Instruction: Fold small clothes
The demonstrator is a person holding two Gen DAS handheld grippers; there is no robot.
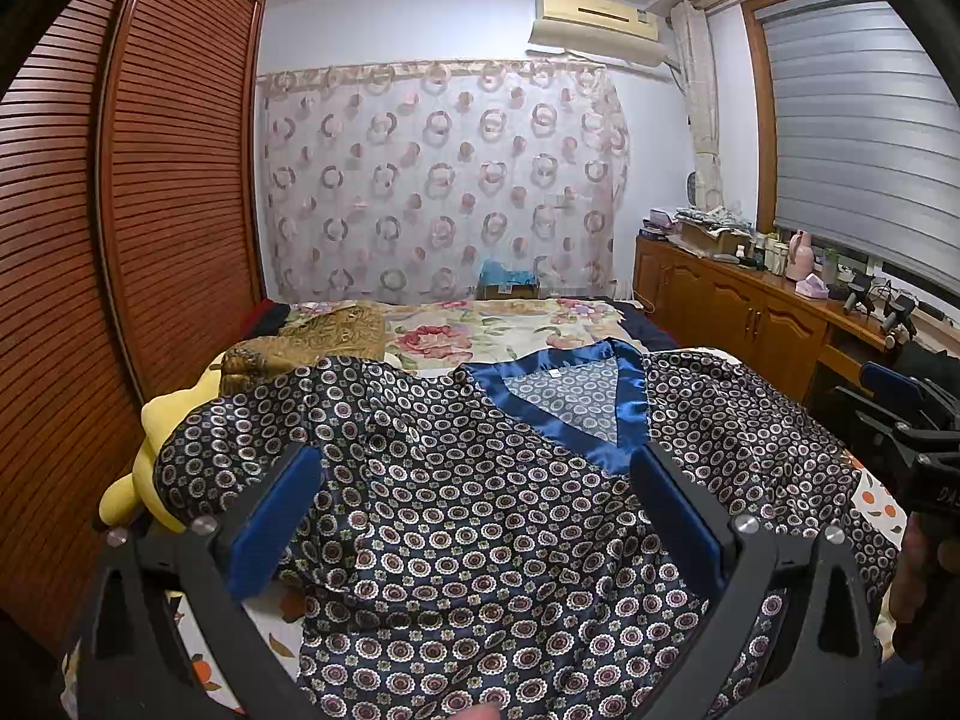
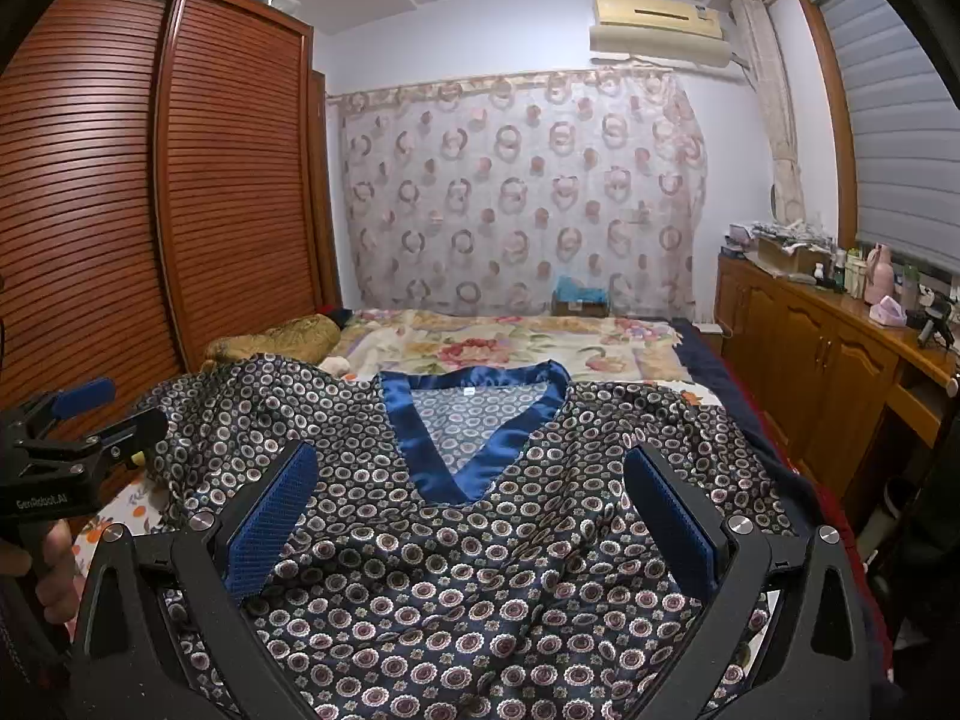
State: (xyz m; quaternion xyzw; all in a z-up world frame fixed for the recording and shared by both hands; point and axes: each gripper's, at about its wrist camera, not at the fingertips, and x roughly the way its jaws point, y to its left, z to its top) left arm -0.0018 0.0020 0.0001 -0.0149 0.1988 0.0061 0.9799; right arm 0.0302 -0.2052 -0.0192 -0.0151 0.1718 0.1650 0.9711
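A dark blue satin top with a small round flower print and a shiny blue V-neck band lies spread face up on the bed, neck away from me. My left gripper hovers open above its left half, nothing between the blue pads. In the right wrist view the same top fills the foreground, its neck band just ahead. My right gripper hangs open over the chest, holding nothing. The right gripper shows at the right edge of the left wrist view. The left gripper shows at the left edge of the right wrist view.
The bed carries a floral cover beyond the top. A gold cushion and a yellow plush toy lie at the left. Slatted wardrobe doors stand close on the left. A cluttered wooden sideboard runs along the right.
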